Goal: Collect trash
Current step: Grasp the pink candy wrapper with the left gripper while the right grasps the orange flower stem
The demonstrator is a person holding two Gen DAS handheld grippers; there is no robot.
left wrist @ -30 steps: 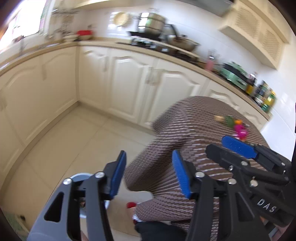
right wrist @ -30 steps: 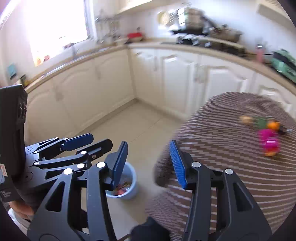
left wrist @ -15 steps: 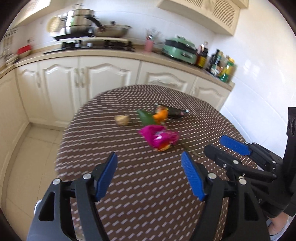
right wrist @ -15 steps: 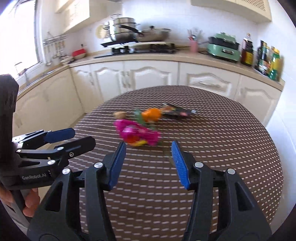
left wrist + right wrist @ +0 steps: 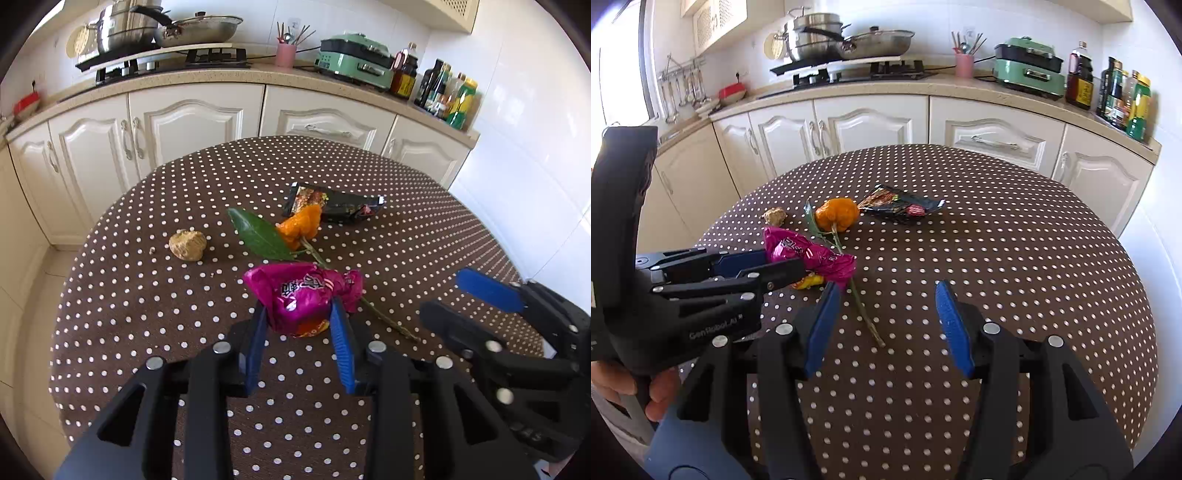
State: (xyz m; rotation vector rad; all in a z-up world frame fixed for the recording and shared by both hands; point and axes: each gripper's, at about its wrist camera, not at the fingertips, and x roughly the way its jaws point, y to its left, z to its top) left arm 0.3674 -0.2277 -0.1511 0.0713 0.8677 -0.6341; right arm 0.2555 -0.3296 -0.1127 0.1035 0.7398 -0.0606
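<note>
A crumpled magenta snack wrapper (image 5: pixel 304 295) lies on the round polka-dot table (image 5: pixel 147 314). My left gripper (image 5: pixel 300 315) has its blue fingers closed against both sides of the wrapper; it also shows in the right wrist view (image 5: pixel 783 266), on the wrapper (image 5: pixel 812 254). Beyond lie an orange peel (image 5: pixel 301 225) on a stem with a green leaf (image 5: pixel 258 236), a black wrapper (image 5: pixel 340 205) and a tan crumpled lump (image 5: pixel 187 244). My right gripper (image 5: pixel 886 314) is open and empty above the table, right of the stem (image 5: pixel 862 314).
White kitchen cabinets (image 5: pixel 192 122) stand behind the table. The counter holds a stove with pots (image 5: pixel 162 33), a pink utensil cup (image 5: pixel 285 55), a green appliance (image 5: pixel 354 61) and several bottles (image 5: pixel 443 92). A tiled wall (image 5: pixel 535 147) is at the right.
Both grippers swung from the floor and bin toward the table. The left gripper moved forward onto the magenta wrapper and narrowed its fingers on it. The right gripper stayed open.
</note>
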